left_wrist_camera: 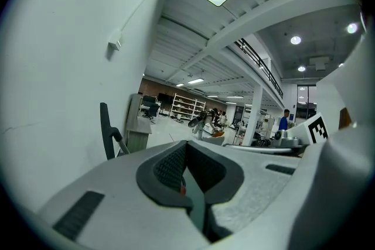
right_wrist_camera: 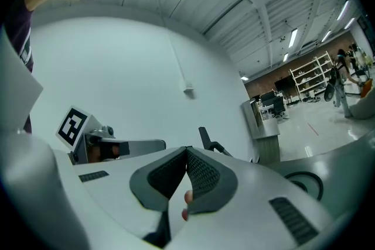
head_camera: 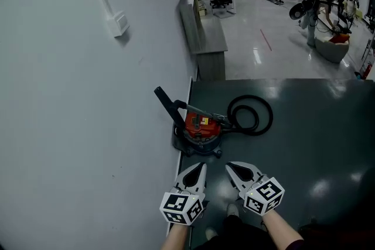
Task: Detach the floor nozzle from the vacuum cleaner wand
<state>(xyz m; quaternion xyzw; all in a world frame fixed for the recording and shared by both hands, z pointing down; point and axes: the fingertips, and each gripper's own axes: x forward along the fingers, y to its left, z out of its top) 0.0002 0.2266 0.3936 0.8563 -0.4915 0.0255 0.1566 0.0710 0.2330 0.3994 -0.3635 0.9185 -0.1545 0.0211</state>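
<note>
We note red canister vacuum (head_camera: pixel 202 126) on dark floor (head_camera: pixel 304 143) beside wall (head_camera: pixel 70 126), grey wand (head_camera: pixel 202 112) angling up-left, black floor nozzle (head_camera: pixel 167 103) attached at its tip, black hose (head_camera: pixel 251 114) coiled at right.

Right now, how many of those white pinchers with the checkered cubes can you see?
2. The left gripper is at the bottom of the head view. The right gripper is just beside it. Both are shut and point toward the red vacuum cleaner. No others seem hidden.

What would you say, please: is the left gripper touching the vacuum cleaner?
Apart. The head view shows a strip of dark floor between the tips of the shut left gripper and the vacuum cleaner.
</note>
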